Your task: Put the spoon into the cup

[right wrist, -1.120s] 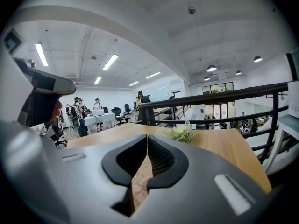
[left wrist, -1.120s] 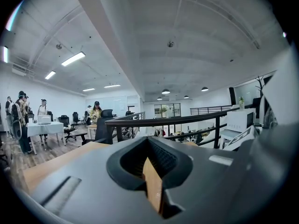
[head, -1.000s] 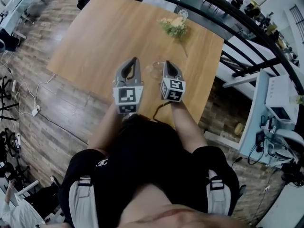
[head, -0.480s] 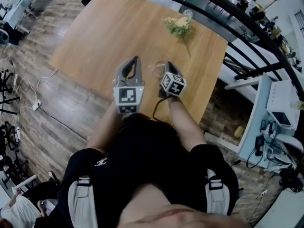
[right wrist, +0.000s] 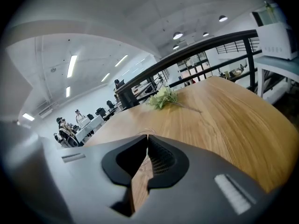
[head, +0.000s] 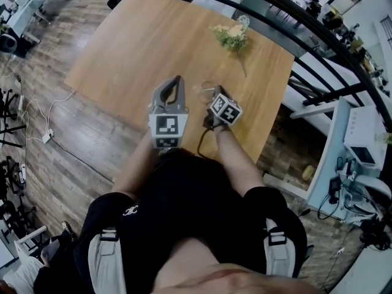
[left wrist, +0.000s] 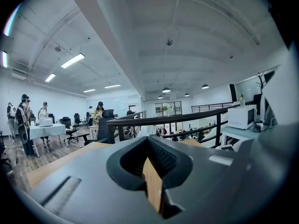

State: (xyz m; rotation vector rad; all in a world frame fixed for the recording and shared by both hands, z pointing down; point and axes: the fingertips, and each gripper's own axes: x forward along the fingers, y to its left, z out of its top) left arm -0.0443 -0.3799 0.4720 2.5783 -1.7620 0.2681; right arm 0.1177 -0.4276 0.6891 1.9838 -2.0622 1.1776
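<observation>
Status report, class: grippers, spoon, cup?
Left gripper shut, empty. Right gripper shut, empty, by clear cup. Spoon not in sight. Flowers lie beyond.

Bunch of flowers [head: 231,37] on wood table [head: 122,48], well ahead of right claw [head: 212,90]. Black rail [head: 318,38] past them, further out. White box [right wrist: 279,37] behind rail, far to claw's right. Ppl [left wrist: 22,113] by desks, way off to left claw's [head: 176,79] left. White plug strip [head: 48,133] on floor, left too.

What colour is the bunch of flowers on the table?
The bunch of flowers is cream with green leaves, best in the head view.
</observation>
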